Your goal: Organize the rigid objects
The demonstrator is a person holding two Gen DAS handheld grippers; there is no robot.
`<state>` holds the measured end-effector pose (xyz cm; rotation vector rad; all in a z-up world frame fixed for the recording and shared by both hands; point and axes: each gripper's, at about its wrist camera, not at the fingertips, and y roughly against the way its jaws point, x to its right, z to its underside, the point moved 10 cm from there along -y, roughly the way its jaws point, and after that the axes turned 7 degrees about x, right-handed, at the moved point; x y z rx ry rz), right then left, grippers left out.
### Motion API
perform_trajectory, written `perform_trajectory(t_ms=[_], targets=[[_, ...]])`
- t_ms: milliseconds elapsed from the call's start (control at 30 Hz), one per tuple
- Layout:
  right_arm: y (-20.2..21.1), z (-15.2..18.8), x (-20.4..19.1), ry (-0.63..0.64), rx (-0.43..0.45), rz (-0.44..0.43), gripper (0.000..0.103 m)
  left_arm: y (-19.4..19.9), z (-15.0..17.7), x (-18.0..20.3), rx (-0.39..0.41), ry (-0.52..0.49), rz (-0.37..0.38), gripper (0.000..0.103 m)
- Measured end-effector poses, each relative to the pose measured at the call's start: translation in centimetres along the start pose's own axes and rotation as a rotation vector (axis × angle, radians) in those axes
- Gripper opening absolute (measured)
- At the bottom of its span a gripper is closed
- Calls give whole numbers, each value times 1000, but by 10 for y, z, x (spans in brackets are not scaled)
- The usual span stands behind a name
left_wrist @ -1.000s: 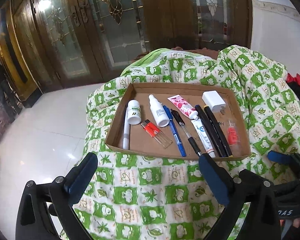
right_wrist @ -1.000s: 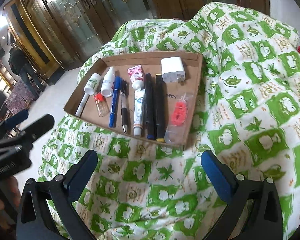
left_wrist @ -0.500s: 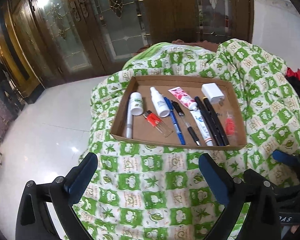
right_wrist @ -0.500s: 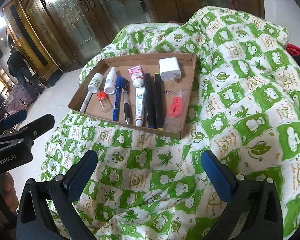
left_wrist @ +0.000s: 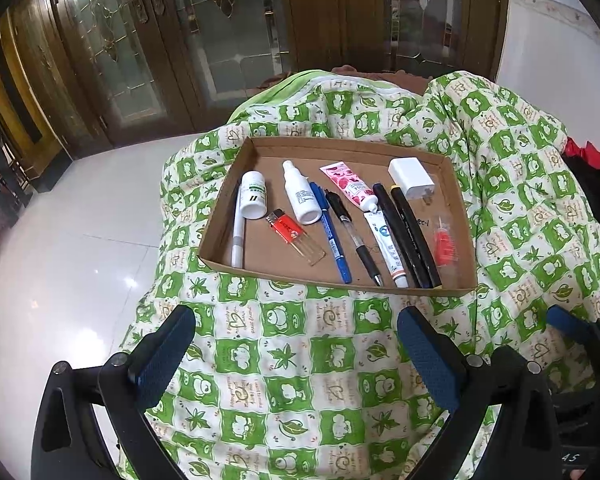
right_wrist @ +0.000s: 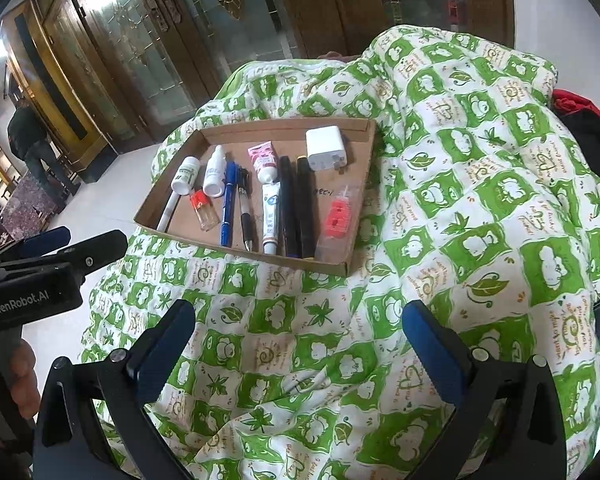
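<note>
A shallow cardboard tray lies on a green-and-white quilt. In it, side by side, are a white pen, a white pill bottle, a red lighter, a white spray bottle, a blue pen, a black pen, a pink tube, a white tube, two black markers, a white charger and a red item in a clear sleeve. The tray also shows in the right wrist view. My left gripper and right gripper are both open and empty, held back from the tray's near edge.
Dark wooden doors with glass panels stand behind. A glossy white floor lies to the left. A red and black cloth sits at the right edge. A person stands far left by the doors.
Both grippers have drawn back and up from the tray, which now looks smaller and farther. The things in the tray have not moved.
</note>
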<state>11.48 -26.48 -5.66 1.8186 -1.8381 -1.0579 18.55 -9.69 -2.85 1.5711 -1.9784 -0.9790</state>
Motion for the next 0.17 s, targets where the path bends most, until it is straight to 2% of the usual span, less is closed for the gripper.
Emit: perform_trajectory(t_ms=[167], targets=[[0, 2, -3, 9, -4, -1, 103, -3, 5, -1, -6, -7, -5, 102]])
